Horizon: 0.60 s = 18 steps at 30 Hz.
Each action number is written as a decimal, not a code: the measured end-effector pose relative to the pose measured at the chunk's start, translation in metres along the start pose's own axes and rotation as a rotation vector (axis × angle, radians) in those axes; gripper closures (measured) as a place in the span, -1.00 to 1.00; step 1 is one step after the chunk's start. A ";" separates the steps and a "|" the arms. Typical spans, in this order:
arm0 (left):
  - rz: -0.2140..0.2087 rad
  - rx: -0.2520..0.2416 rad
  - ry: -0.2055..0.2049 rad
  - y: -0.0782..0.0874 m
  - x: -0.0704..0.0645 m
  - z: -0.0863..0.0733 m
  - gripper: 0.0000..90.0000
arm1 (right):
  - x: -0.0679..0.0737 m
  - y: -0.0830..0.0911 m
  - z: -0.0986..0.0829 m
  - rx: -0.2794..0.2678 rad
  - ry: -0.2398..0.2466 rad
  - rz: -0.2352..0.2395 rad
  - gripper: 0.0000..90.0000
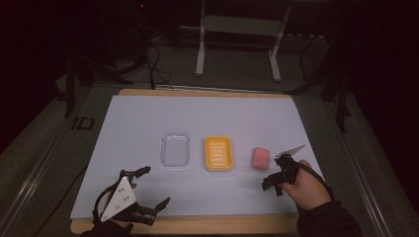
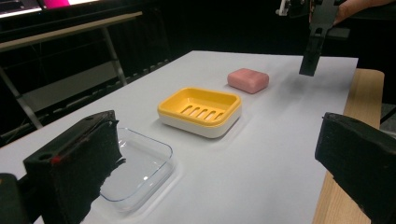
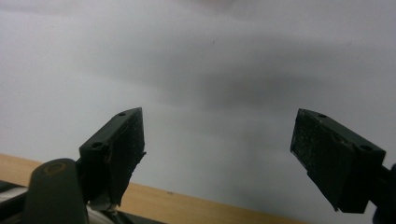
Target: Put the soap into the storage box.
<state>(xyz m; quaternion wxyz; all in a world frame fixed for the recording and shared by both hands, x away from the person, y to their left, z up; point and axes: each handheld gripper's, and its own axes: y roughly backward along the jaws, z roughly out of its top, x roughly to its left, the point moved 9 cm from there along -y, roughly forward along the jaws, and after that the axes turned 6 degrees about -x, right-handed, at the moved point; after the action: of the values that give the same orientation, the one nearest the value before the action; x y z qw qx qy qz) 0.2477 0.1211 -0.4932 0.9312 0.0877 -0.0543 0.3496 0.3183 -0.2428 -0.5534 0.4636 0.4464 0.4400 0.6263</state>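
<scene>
**A:** So where are we at? We've got the pink soap bar (image 1: 260, 158) lying flat on the white table (image 1: 148, 118), just right of the yellow soap dish (image 1: 219, 153), not touching it. The clear lid (image 1: 175, 149) sits left of the dish.

**B:** Yeah, looks to us like we're at the very start, the approach to the soap. Our right tool (image 1: 274, 177) hangs near the bar on its near side, jaws spread wide with nothing between them; its own view has them over bare table near the wooden edge. Our left tool (image 1: 152, 188) is well apart by the near edge, also spread wide and empty.

**A:** Next move?

**B:** We'd guess we swing the right tool forward over the bar, straddle its short sides, then close. Soap's probably slick, so we want a square, centred pinch before lifting toward the dish.
</scene>
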 end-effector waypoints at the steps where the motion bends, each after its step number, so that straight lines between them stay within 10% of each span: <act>1: 0.001 0.001 0.000 0.000 0.000 0.000 -0.99 | 0.000 -0.001 -0.002 0.022 0.006 -0.006 -0.61; 18: -0.001 0.007 -0.005 0.000 0.000 -0.001 -0.99 | 0.024 -0.006 -0.005 0.114 0.031 0.017 -0.59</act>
<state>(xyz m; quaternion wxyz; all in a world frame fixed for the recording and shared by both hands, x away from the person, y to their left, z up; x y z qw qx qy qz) 0.2477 0.1210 -0.4940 0.9310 0.0915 -0.0552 0.3490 0.3100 -0.2188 -0.5572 0.4254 0.4661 0.4783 0.6107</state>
